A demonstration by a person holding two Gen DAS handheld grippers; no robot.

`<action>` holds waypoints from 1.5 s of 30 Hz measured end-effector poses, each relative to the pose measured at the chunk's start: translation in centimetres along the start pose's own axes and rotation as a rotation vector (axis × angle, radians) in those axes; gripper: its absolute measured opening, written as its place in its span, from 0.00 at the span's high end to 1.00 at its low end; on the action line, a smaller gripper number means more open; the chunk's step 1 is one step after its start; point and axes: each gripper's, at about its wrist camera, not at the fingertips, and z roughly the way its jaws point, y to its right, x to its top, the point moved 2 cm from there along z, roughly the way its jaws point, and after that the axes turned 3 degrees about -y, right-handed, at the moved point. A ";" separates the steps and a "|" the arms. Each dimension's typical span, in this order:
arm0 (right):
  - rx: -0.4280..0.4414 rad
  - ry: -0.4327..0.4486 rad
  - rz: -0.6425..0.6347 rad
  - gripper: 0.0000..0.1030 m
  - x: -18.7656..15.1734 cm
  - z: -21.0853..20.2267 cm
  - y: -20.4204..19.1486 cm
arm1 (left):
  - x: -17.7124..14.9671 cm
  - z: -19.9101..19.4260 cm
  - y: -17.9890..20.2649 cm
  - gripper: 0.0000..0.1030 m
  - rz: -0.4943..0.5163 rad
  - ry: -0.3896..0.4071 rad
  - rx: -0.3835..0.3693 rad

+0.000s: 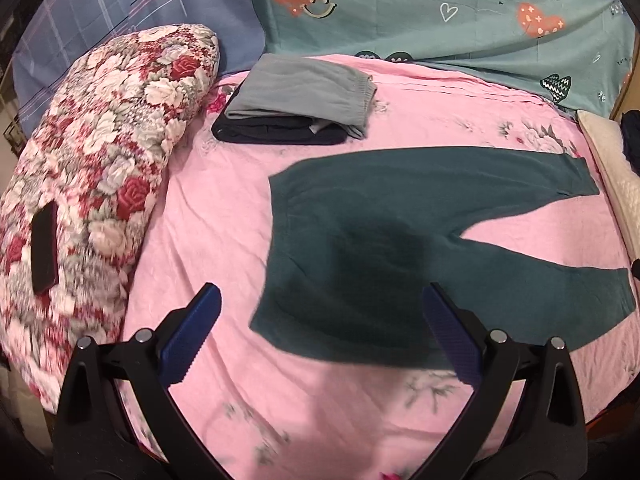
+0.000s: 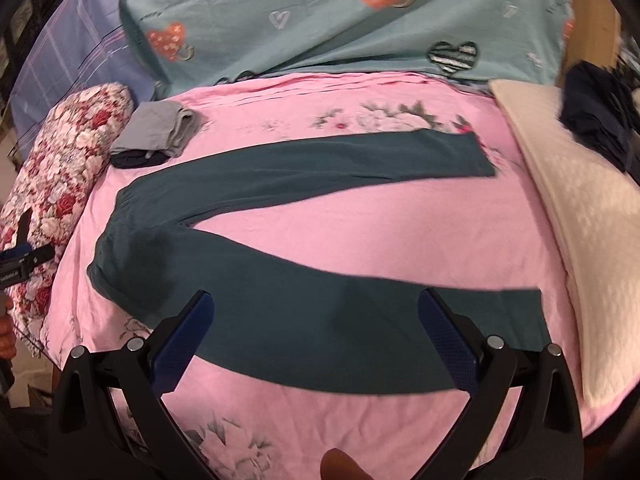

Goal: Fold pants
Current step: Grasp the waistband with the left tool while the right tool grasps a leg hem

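Observation:
Dark teal pants [image 1: 400, 240] lie flat on the pink bedsheet [image 1: 220, 208], waistband to the left, both legs spread apart in a V to the right. They also show in the right wrist view [image 2: 304, 304]. My left gripper [image 1: 320, 320] is open and empty, held above the waist end of the pants. My right gripper [image 2: 314, 320] is open and empty, held above the near leg. The left gripper's tip shows at the left edge of the right wrist view [image 2: 18, 260].
A stack of folded clothes, grey on top of dark [image 1: 296, 100], lies at the back left. A floral pillow [image 1: 92, 176] with a black phone [image 1: 44, 252] on it lies left. A cream pillow [image 2: 576, 216] and dark clothes [image 2: 600, 116] lie right. Teal heart-print fabric [image 1: 440, 12] hangs behind.

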 end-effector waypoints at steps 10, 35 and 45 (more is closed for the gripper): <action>0.049 -0.060 -0.320 0.23 10.6 8.6 -8.1 | 8.5 11.9 -5.7 0.21 0.125 -0.041 -0.147; 0.188 -0.387 -0.684 0.54 22.6 30.4 -13.9 | 11.9 23.5 -5.2 0.47 0.365 -0.179 -0.432; 0.198 -0.443 -0.841 0.82 22.4 31.2 -14.1 | 12.5 24.0 -4.6 0.80 0.400 -0.235 -0.534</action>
